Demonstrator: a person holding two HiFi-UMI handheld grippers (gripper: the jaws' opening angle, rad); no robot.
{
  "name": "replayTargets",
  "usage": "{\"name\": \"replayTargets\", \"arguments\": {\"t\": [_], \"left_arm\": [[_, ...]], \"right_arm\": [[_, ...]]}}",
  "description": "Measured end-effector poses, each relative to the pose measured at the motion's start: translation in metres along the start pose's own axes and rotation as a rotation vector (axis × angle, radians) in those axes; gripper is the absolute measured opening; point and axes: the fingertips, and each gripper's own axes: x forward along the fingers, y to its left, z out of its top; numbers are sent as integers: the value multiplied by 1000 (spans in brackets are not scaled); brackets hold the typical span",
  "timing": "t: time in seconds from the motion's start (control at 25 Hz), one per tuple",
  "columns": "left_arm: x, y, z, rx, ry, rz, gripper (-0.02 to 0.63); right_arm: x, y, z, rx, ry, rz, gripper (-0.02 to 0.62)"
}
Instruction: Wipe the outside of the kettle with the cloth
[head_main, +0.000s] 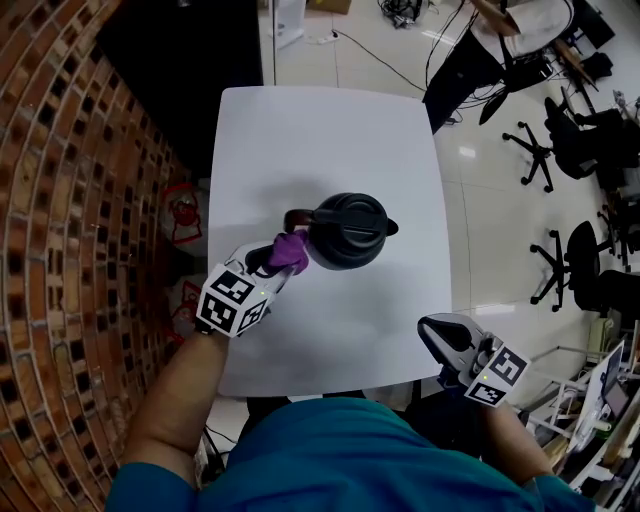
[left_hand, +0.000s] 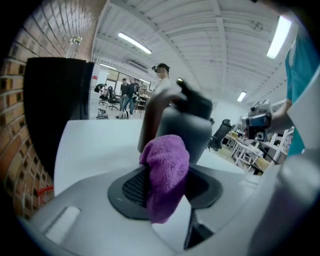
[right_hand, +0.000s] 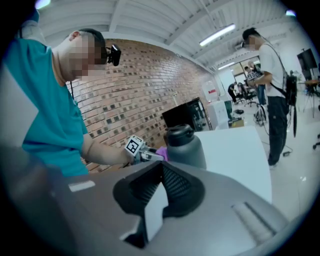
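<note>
A dark grey kettle stands upright in the middle of the white table. Its brown handle points left. My left gripper is shut on a purple cloth, which presses against the kettle's left side, just below the handle. In the left gripper view the cloth bulges out between the jaws, right against the kettle body. My right gripper hovers at the table's near right corner, shut with nothing in it. From there the kettle shows a short way ahead.
A brick wall runs along the left of the table. Office chairs and cables stand on the tiled floor to the right. A person stands beyond the table's far end.
</note>
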Motion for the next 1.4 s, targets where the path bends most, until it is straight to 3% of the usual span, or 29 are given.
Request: {"name": "replayTargets", "arguments": {"t": [0.16,0.28,0.4,0.52,0.76,0.92,1.04,1.24,1.4], "left_arm": [[-64,4,67,66,-123,41,172],[-61,14,86,170,-75,73,172],[-41,16,77,207,-34,61,172],[-31,20,65,158,-50,54,172],[-10,21,16,99,47,40,172],[-32,10,31,76,12,10,172],[-39,-8,49,45,-1,-56,172],[-6,-27,33,32,49,-140,172],[20,-29,18,45,64,-162,172]], "right_arm": [[-4,1,11,-6,-27,6,5],[-2,4,15,-11,-36,13,3],[1,7,15,-16,-37,17,3],[2,8,10,-12,-28,16,5],[2,10,2,-2,-17,8,3],[6,17,15,-25,-34,11,5],[9,22,29,-45,-52,-3,3],[17,29,36,-44,-58,-59,3],[18,30,32,-36,-74,-89,3]]}}
